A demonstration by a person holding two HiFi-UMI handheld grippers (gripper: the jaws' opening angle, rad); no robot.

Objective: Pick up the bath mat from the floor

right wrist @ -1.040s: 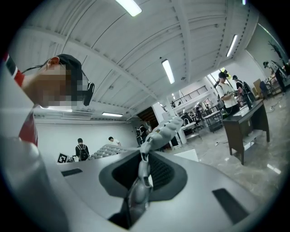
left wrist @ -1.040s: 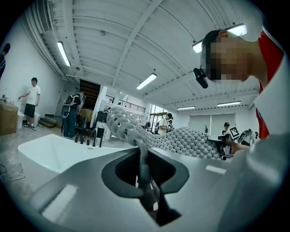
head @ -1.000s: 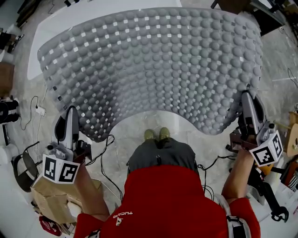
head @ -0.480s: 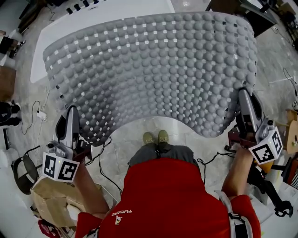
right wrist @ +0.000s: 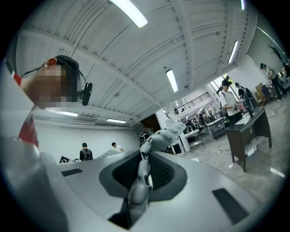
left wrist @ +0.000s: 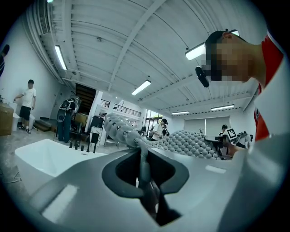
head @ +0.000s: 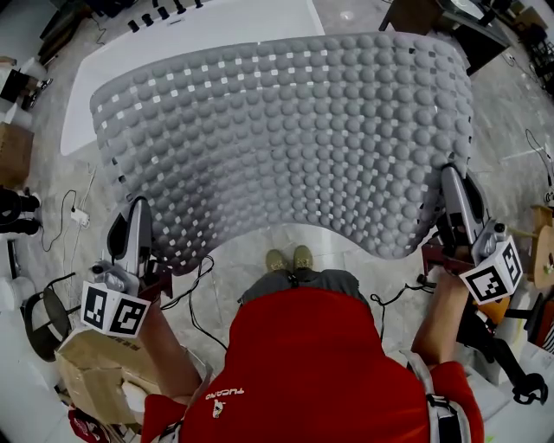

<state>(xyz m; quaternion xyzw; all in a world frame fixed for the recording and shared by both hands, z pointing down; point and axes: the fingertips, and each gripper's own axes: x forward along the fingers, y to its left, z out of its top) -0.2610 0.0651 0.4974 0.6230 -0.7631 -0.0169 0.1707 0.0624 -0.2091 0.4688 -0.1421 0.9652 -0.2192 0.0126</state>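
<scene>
The grey bath mat [head: 286,130], covered in round bobbles, hangs spread out in front of the person, off the floor along its near edge. My left gripper [head: 138,212] is shut on the mat's near left corner. In the left gripper view that edge [left wrist: 142,165] runs pinched between the jaws. My right gripper [head: 451,177] is shut on the near right corner. In the right gripper view a strip of mat [right wrist: 144,170] is clamped between the jaws and rises to a bobbled flap [right wrist: 165,132]. The mat sags in an arc between the two grippers.
A white sheet [head: 199,30] lies on the floor behind the mat. A brown paper bag [head: 95,368] stands at the lower left, with cables [head: 69,208] beside it. The person's shoes [head: 290,258] show under the mat's arc. Dark furniture [head: 415,13] and clutter line the right side.
Both grippers keep their hold. The mat has shifted slightly in the head view, and more of the white sheet shows behind its far edge.
</scene>
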